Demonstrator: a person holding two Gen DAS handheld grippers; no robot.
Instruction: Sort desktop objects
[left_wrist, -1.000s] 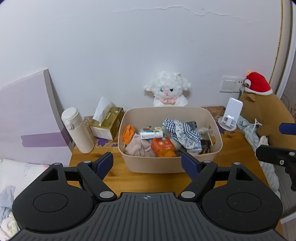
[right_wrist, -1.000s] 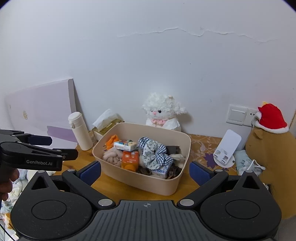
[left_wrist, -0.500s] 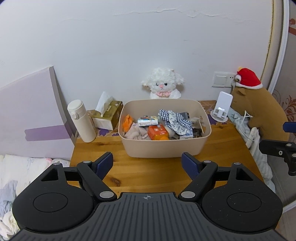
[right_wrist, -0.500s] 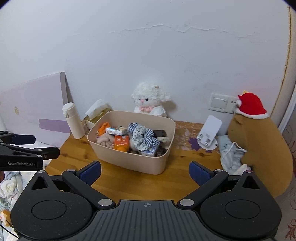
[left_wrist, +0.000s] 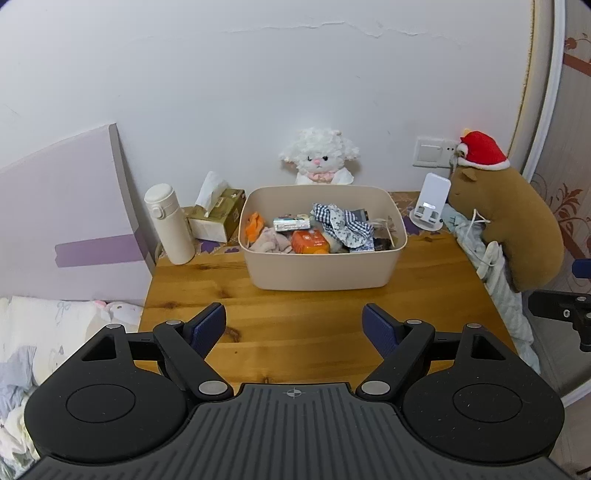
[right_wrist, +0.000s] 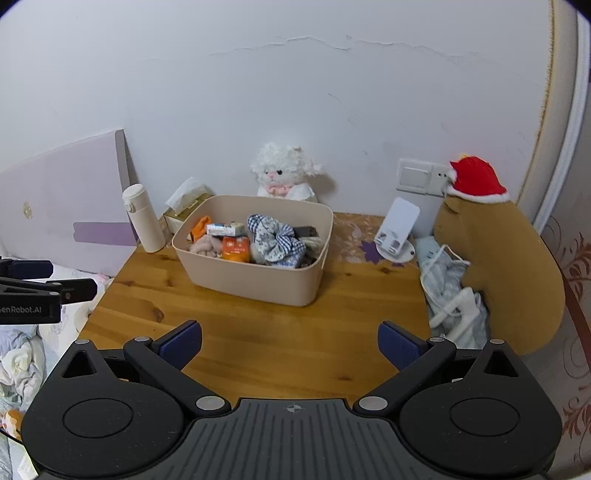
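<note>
Hovering above the near edge of the wooden table (left_wrist: 295, 314), left gripper (left_wrist: 294, 325) spread wide, nothing between its 2 blue pads. Right gripper (right_wrist: 290, 341) likewise spread and empty, over the same bare wood. Sitting farther back near the wall, beige bin (left_wrist: 321, 266), filled with a checked cloth (left_wrist: 343, 221), an orange packet (left_wrist: 309, 242) and other small items. Flanking it: white bottle (left_wrist: 170, 225) and tissue box (left_wrist: 218, 218) on one side, white phone stand (left_wrist: 430, 205) and brown plush (left_wrist: 517, 218) on the other. Behind it, a white lamb toy (left_wrist: 319, 158).
</note>
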